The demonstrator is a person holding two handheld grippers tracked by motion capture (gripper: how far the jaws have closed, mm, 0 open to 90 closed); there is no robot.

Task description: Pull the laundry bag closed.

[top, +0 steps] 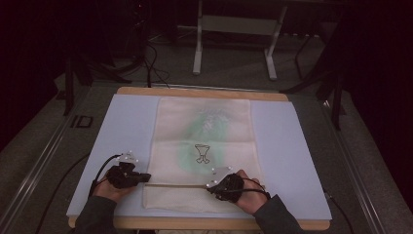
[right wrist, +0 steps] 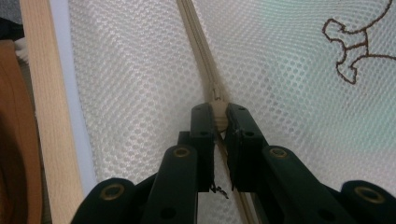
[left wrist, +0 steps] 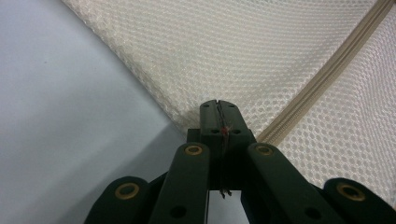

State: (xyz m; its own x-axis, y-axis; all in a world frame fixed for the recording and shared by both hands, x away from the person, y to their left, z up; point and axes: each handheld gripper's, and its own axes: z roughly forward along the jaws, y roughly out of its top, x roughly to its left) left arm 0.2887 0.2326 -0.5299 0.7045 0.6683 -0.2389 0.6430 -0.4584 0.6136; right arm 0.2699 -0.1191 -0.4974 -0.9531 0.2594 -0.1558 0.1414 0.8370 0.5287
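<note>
While your left gripper (left wrist: 218, 112) pinches the mesh bag's (top: 204, 126) corner, your right gripper (right wrist: 219, 116) clamps the zipper pull (right wrist: 218, 114); the zipper (top: 175, 185) runs leftward between them.

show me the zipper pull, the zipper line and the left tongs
zipper pull (right wrist: 218, 113), right gripper view, its tab between the jaws
zipper line (left wrist: 327, 77), left gripper view, middle of the tape
left tongs (left wrist: 218, 108), left gripper view, shut tips

Dim recording lab or studio: pale blue mat (top: 126, 126) on light wooden worktable (top: 204, 92), grey carpeted floor (top: 229, 68), white metal desk frame (top: 197, 48) behind, black cables (top: 153, 63) trailing across floor.
</note>
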